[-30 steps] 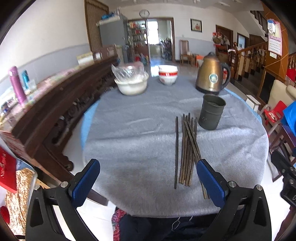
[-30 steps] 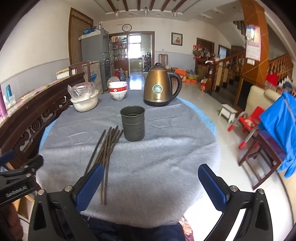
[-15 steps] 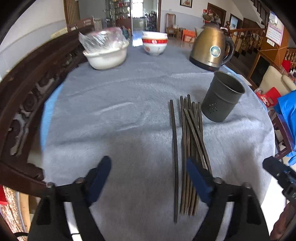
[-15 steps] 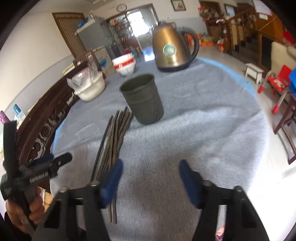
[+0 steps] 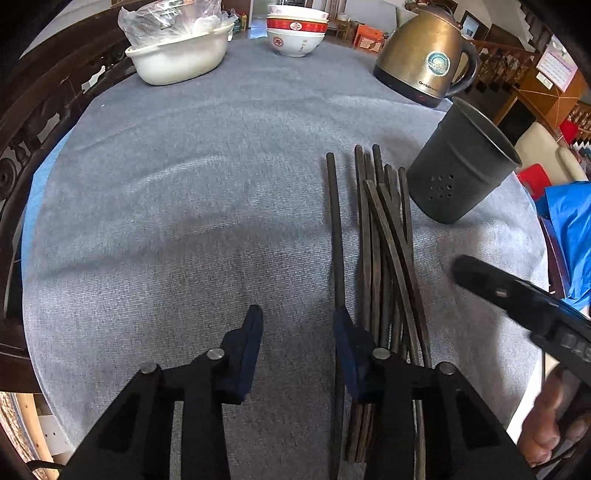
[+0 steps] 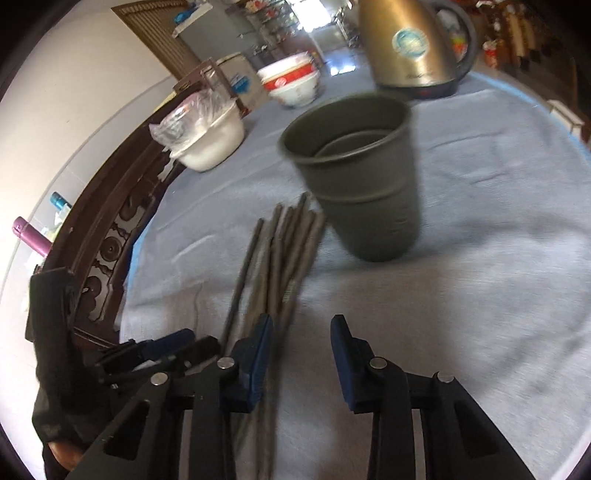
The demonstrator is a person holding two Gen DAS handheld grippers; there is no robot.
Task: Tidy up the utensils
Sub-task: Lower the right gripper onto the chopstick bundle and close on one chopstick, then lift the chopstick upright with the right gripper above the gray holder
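A round table under grey felt-like cloth (image 5: 192, 177) fills the view. At ten o'clock runs a dark carved wooden sideboard (image 6: 110, 243) against a white wall (image 6: 74, 103) — at one o'clock, a wooden stair railing (image 5: 513, 62), daylit.

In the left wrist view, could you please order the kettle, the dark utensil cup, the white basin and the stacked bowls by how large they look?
1. Dark utensil cup and kettle: they look alike, and the cup is nearer, so I leave them unranked.
2. White basin.
3. Stacked bowls, clearly smallest and farthest.
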